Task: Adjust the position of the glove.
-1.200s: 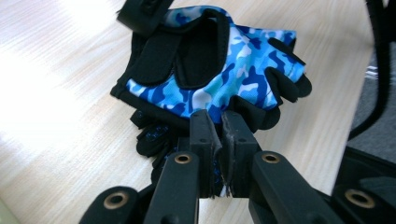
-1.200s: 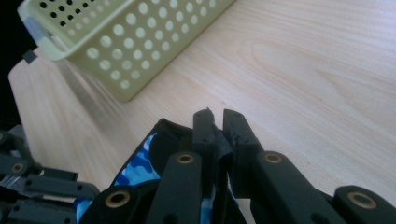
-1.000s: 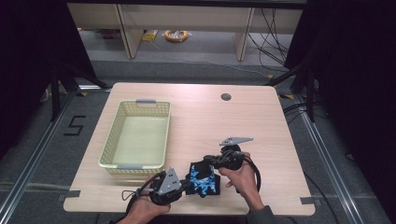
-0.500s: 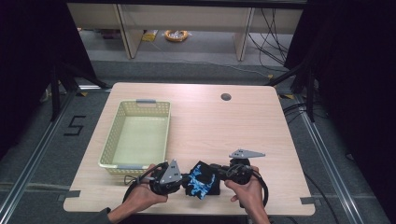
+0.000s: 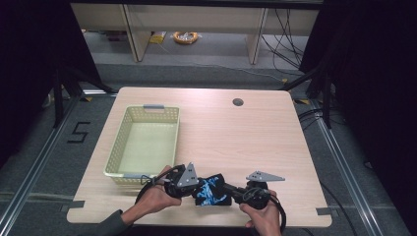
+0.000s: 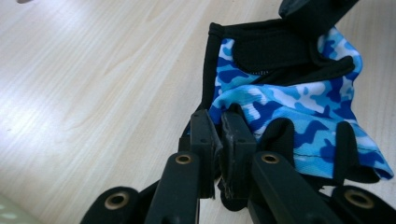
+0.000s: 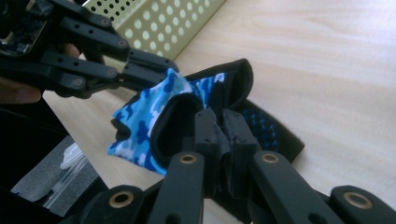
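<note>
At the near edge of the tabletop (image 5: 255,132), just right of the basket (image 5: 142,142), I have the blue camouflage glove (image 5: 210,191) between my 2 claws. The left claw (image 6: 219,135) pinches its fabric edge; the right claw (image 7: 219,135) is pressed together on the black cuff. It looks light, limp and stretchy, so I would grip hems and cuff, not the loose middle

- Looks like a lab recording cell.
- Wooden table (image 5: 246,137) ringed by black curtains (image 5: 29,59).
- Metal floor rails (image 5: 34,172) beside table, cables (image 5: 290,34) behind it, tape number (image 5: 78,132) left of it.
</note>
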`<act>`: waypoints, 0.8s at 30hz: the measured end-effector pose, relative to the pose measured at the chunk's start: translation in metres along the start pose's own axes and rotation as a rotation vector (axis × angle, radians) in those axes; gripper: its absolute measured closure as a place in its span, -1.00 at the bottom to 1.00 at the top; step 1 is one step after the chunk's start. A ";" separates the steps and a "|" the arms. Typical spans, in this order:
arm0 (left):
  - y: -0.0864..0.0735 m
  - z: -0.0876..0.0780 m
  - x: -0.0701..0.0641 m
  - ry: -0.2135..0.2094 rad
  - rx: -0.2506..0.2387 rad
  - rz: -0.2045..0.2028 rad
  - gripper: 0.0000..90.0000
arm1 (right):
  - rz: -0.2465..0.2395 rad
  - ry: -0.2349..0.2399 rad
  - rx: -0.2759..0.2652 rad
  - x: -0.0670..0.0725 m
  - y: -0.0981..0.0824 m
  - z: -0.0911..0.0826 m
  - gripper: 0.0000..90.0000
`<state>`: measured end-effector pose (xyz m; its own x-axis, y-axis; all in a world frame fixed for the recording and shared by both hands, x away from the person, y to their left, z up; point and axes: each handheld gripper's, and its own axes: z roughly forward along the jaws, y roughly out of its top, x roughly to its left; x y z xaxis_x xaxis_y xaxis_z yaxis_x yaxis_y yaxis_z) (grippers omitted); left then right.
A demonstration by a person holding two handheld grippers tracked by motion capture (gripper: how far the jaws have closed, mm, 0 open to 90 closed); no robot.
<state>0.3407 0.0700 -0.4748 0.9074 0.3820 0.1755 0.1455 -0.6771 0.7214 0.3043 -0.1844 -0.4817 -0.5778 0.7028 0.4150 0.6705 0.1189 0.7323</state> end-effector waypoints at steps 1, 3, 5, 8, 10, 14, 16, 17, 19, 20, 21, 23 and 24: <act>0.000 0.002 -0.002 0.003 0.002 -0.005 0.86 | 0.025 0.021 0.004 0.002 -0.002 0.000 0.90; 0.001 0.003 -0.002 0.003 0.008 0.012 0.86 | 0.010 0.012 0.000 0.003 -0.005 -0.001 0.90; 0.002 0.005 -0.001 -0.012 0.007 0.007 0.86 | 0.016 -0.002 0.008 0.004 -0.007 -0.003 0.90; 0.004 0.006 0.000 -0.007 -0.001 -0.014 0.86 | 0.059 0.012 0.003 0.004 -0.009 -0.005 0.90; 0.005 0.008 0.001 -0.005 0.005 -0.013 0.86 | 0.019 -0.009 -0.008 0.001 -0.010 -0.004 0.90; 0.004 0.015 0.000 0.001 0.020 0.000 0.85 | 0.056 -0.010 0.013 0.003 -0.013 -0.002 0.89; 0.003 0.018 0.001 0.003 0.018 0.002 0.85 | 0.027 -0.027 0.015 0.000 -0.015 -0.001 0.89; 0.002 0.019 0.000 0.003 0.018 -0.019 0.85 | 0.059 -0.017 0.023 0.001 -0.016 0.000 0.89; 0.000 0.022 0.000 0.006 0.024 -0.011 0.84 | 0.042 -0.030 0.029 -0.001 -0.018 0.001 0.87; -0.001 0.024 -0.001 0.006 0.025 -0.021 0.84 | 0.056 -0.020 0.031 0.000 -0.018 0.002 0.87; -0.001 0.024 0.001 0.013 0.039 0.004 0.83 | 0.071 -0.015 0.033 0.001 -0.020 0.003 0.86; -0.003 0.025 -0.001 0.019 0.022 -0.028 0.80 | 0.068 -0.026 0.048 0.002 -0.021 0.004 0.83; -0.004 0.024 0.001 0.018 0.030 -0.025 0.79 | 0.022 -0.057 0.051 -0.002 -0.021 0.004 0.82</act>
<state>0.3505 0.0581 -0.4938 0.8958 0.4106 0.1699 0.1805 -0.6855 0.7054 0.2929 -0.1852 -0.5001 -0.5363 0.7440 0.3985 0.7065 0.1375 0.6942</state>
